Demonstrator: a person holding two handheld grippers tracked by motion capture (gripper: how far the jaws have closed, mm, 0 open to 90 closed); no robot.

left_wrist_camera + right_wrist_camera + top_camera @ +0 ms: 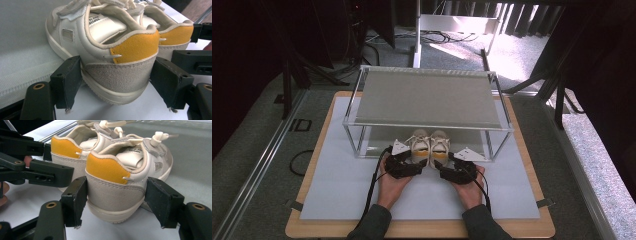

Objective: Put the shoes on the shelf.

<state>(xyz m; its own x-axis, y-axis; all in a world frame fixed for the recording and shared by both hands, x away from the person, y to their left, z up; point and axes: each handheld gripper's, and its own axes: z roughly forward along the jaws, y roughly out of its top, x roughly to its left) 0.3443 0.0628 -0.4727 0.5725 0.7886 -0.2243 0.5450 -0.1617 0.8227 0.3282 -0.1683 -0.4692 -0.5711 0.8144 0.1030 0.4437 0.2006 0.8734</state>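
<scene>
White left shoe (112,57) sat heel-first between left tongs (115,82), pads touching (yellow heel tabs); right tongs (116,202) straddled right shoe (120,177), one pad apart.

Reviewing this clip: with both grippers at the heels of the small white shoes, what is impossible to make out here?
- Toes of the white shoes with yellow heel tabs: high view, tucked under the clear-framed grey shelf.
- Tongue label print: left gripper view, too small and partly covered.
- Left gripper, right gripper: whether the pads press the heels is unclear.
</scene>
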